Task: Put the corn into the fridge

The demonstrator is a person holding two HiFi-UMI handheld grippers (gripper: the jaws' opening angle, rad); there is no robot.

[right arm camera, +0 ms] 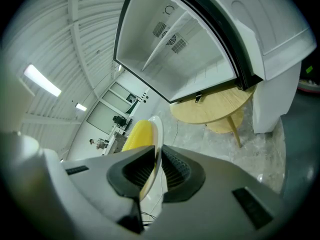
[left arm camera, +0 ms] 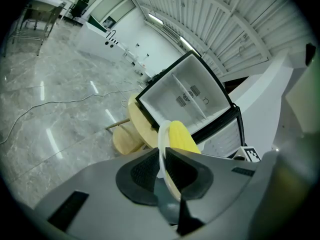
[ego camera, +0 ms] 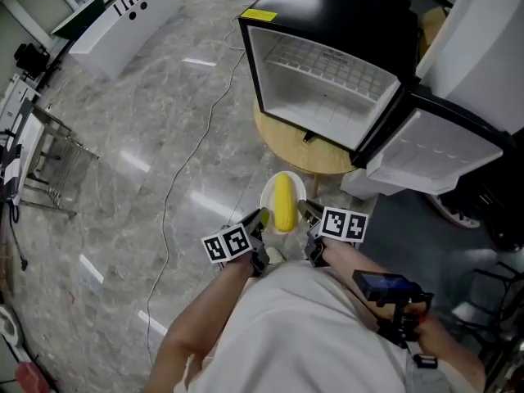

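The corn (ego camera: 283, 201) lies on a white plate (ego camera: 265, 195) held in the air, with the left hand-held gripper (ego camera: 262, 217) and right hand-held gripper (ego camera: 304, 210) each pinching the plate's rim from opposite sides. The fridge (ego camera: 319, 80) stands open and empty farther off. The corn is lifted, but putting it inside is not yet done.

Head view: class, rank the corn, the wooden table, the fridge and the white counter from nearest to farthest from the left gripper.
1. corn, on the plate clamped by the left gripper.
2. wooden table, just ahead.
3. fridge, open, on that table.
4. white counter, far at upper left.
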